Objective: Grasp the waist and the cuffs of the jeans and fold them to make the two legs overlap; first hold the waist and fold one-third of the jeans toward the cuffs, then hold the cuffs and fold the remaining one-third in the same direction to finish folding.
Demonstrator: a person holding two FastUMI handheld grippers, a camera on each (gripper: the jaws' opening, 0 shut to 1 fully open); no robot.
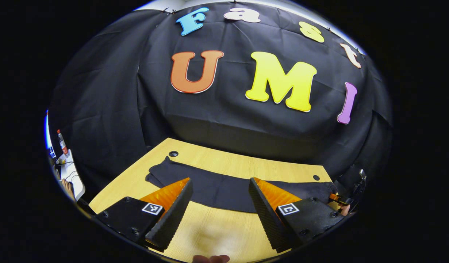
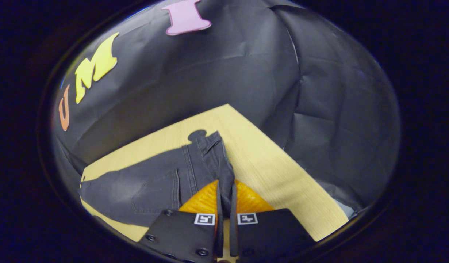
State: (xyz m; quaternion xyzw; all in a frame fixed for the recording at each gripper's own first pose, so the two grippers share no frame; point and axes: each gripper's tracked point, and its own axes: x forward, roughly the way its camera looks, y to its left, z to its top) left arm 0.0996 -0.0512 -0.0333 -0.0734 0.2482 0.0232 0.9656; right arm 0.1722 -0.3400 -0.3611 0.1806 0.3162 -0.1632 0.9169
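Fingers first, since they're sitting right at the bottom of the left gripper view: I'm holding the left gripper (image 1: 221, 190) with its two fingers spread wide apart and nothing between them, hovering over bare table (image 1: 217, 233). Just past the fingertips I'm looking at the jeans (image 1: 217, 190), lying flat as a dark band running left to right across the wood, so their long axis is sitting crosswise to the way this gripper is pointing. What looks like the cuffs end (image 1: 157, 171) is trailing off to the left of it. Far out at the right edge I'm catching a bit of the other gripper at the opposite end of the fabric. Moving to the right gripper view: the right gripper (image 2: 225, 193) is pinching down with its fingers nearly together, and a ridge of the waist (image 2: 213, 153) is running up between them, so I'm reading that as clamped on denim. From here the jeans are stretching away to the left, seat pocket facing up, with the waist near the table's far corner. So I'm thinking the right hand is already on its end, and the left one is needing to go forward and left to reach the cuffs before any folding lengthwise.
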